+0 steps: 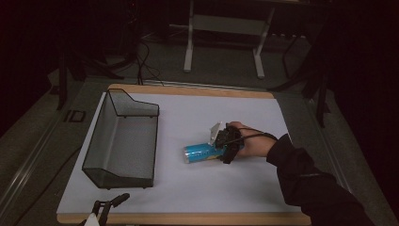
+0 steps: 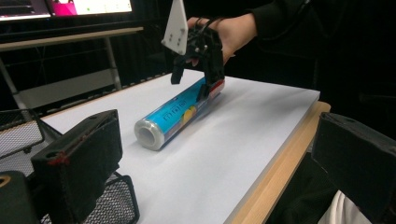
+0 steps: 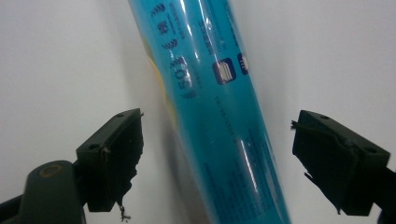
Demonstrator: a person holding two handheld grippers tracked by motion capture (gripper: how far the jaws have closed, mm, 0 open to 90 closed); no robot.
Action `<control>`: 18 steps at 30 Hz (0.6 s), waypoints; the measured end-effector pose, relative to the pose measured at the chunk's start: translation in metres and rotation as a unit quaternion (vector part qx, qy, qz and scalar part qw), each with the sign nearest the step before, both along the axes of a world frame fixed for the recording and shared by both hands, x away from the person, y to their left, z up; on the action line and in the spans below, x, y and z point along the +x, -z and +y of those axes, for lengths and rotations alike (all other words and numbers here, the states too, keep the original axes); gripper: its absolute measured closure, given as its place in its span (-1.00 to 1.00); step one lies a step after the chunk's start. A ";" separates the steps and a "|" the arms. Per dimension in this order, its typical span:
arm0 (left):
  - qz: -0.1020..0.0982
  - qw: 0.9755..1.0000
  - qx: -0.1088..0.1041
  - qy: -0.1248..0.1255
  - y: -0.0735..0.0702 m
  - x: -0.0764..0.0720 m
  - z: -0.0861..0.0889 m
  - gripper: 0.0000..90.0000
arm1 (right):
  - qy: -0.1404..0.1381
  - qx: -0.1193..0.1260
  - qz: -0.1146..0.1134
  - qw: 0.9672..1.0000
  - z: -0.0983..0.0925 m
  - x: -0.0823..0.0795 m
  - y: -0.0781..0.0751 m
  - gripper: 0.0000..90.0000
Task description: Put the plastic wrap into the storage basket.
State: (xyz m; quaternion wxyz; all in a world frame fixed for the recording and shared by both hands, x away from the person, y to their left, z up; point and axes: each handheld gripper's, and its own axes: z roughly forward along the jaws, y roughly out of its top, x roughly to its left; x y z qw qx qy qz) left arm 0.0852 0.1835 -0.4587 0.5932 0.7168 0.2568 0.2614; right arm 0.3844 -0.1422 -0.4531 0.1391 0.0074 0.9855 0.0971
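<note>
Black padded right tongs (image 3: 217, 158) gape wide astride glossy blue cylindrical roll (image 3: 219, 112).

R gripper (image 1: 225, 147) fingers wide apart; L gripper (image 1: 106, 207) likewise.

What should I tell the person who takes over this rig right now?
Right hand-held gripper: open, jaws on either side of the blue roll, not closed on it.
Left hand-held gripper: open, holds nothing, at the near table edge.
Roll: lying on its side on the white mat, right of the mesh basket.
Done: right gripper is lined up on the roll.
Left: probably grip the roll and move it, perhaps into the basket.
</note>
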 end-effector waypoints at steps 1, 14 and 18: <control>0.000 1.000 0.000 -0.002 0.000 -0.001 0.000 -0.94 | -0.001 -0.004 -0.001 1.000 0.001 0.002 0.002 -0.64; 0.007 1.000 -0.003 -0.014 0.002 -0.004 0.001 -0.94 | -0.020 -0.104 0.034 0.994 0.012 0.023 0.029 -0.67; 0.008 1.000 -0.003 -0.014 0.001 -0.004 0.002 -0.94 | -0.060 -0.134 0.014 0.989 0.012 0.021 0.040 -0.75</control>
